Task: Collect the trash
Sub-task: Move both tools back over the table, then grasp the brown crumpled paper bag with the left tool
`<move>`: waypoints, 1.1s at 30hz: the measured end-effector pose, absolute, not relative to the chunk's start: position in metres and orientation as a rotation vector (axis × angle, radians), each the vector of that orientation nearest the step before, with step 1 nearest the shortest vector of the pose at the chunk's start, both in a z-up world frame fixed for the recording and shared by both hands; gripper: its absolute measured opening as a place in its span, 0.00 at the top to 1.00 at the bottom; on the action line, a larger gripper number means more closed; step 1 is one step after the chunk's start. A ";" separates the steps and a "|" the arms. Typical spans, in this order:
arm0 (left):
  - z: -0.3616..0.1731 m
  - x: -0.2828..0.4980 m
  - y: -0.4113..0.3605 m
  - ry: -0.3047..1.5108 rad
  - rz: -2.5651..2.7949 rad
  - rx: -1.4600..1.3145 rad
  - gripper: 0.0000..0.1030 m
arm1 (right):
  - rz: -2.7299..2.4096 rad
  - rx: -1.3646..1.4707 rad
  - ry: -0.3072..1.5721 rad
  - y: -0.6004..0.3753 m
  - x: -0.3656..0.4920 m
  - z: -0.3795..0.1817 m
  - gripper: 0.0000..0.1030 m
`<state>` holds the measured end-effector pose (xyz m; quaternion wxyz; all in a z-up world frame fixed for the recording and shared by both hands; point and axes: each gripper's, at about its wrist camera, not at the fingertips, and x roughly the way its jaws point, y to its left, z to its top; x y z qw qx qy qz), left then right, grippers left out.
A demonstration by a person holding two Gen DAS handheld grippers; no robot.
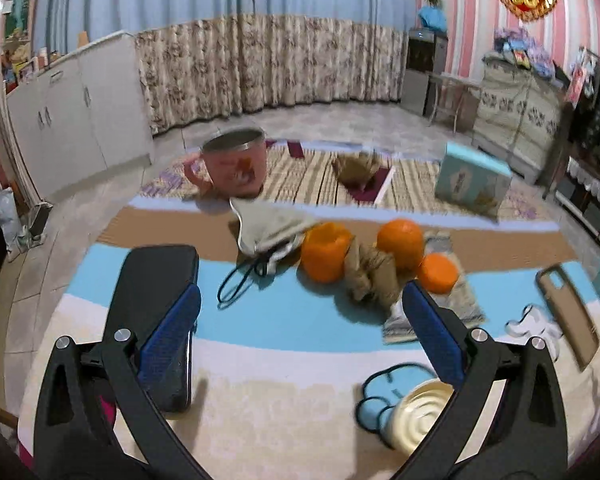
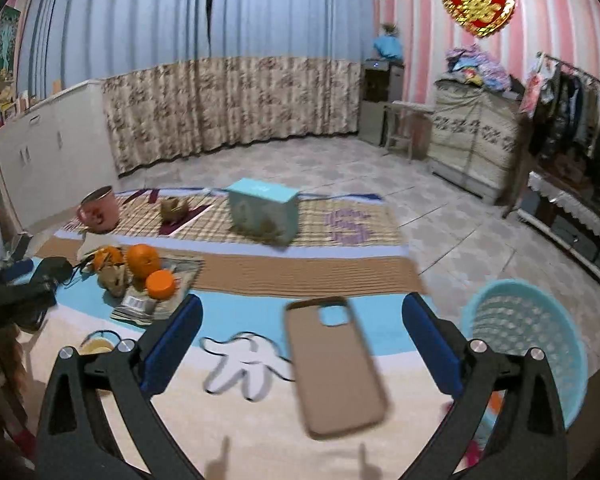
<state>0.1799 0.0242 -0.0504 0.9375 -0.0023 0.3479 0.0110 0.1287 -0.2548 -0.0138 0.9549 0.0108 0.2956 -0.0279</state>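
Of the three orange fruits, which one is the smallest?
The orange nearest the left gripper's right-hand finger, resting on the printed paper; the other two are clearly bigger.

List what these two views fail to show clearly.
- Basket contents: right wrist view, right finger covers the bottom; left wrist view cuts it at the edge.
- Box print: blurred in both.
- Crumpled paper: blurred; orange hides part, left wrist view.
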 end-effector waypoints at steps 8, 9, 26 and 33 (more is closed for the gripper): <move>-0.075 0.196 0.027 0.762 0.002 -0.066 0.09 | -0.063 0.032 0.633 -0.228 0.175 -0.042 0.05; -0.076 0.198 0.027 0.764 -0.003 -0.071 0.11 | -0.069 0.026 0.633 -0.227 0.178 -0.045 0.05; -0.095 0.229 -0.005 0.845 -0.153 -0.073 0.70 | -0.099 0.014 0.672 -0.233 0.185 -0.068 0.05; -0.073 0.214 0.002 0.816 -0.163 -0.043 0.72 | -0.065 -0.036 0.686 -0.214 0.185 -0.076 0.05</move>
